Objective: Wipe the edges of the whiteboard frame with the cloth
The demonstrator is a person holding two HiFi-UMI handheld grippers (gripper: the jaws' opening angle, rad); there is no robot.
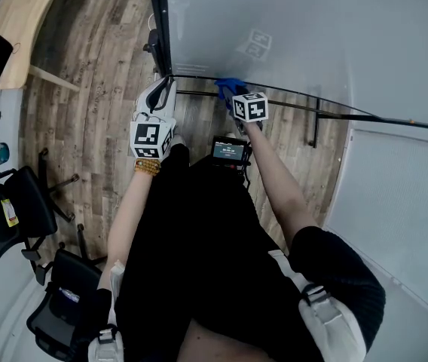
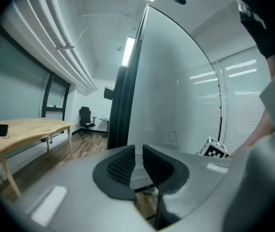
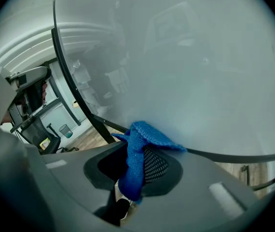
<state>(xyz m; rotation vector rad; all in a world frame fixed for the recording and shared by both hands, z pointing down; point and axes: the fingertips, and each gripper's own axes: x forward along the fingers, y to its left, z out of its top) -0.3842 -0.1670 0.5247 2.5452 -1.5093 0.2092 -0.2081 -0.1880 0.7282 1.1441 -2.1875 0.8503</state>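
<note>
Cloth, soft and limp, is clamped bunched in the right gripper, meeting the whiteboard frame at 12 o'clock; left gripper narrow, empty.

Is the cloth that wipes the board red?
No, the cloth pinched between the jaws of the right gripper is bright blue.

On my feed the left gripper and right gripper are pale shells with black ribbed pads, each topped by a white cube of black square markers; black clothes, short sleeve, amber bead bracelet
</note>
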